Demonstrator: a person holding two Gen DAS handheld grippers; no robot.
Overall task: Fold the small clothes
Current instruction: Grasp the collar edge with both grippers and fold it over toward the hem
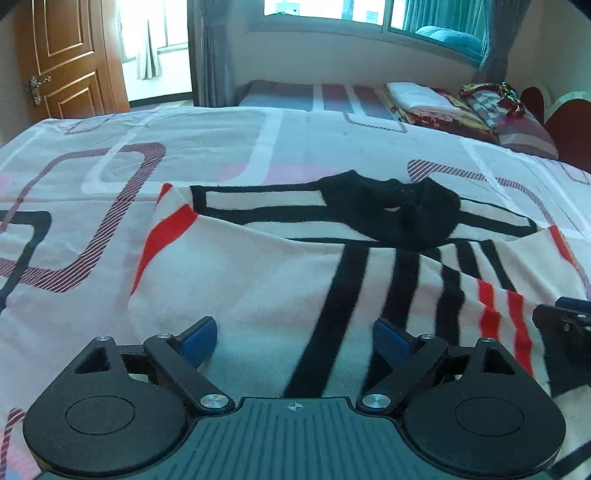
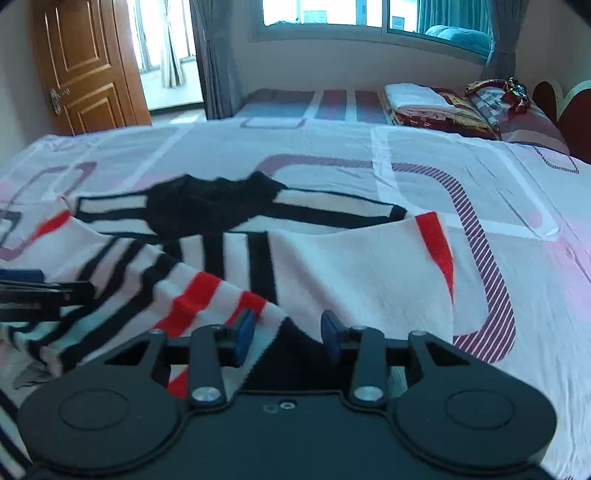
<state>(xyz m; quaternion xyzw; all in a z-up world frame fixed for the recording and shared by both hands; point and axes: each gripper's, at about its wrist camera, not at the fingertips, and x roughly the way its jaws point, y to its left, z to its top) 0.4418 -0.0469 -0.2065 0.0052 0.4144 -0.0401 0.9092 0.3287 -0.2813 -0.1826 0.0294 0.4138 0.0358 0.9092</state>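
The white sweater (image 1: 258, 280) with black and red stripes lies spread on the bed (image 1: 221, 147), its black collar (image 1: 391, 210) at 12 o'clock from both cameras. A sleeve (image 2: 207, 295) with 2 red bands is folded across the body toward 6 o'clock in the right wrist view.

The left gripper (image 1: 294, 334) hovers low over the sweater's lower body, its 2 blue pads spread wide, with nothing between them. The right gripper (image 2: 287, 332) stands partly open (narrower than the left); the sleeve's cuff lies between its pads, touching the pad (image 2: 244, 330) at 9 o'clock, but whether it is clamped cannot be told.

Beyond the bed, folded bedding (image 1: 421, 99) sits at 1 o'clock, a wooden door (image 1: 66, 55) at 10 o'clock, a window (image 1: 369, 11) at 12.
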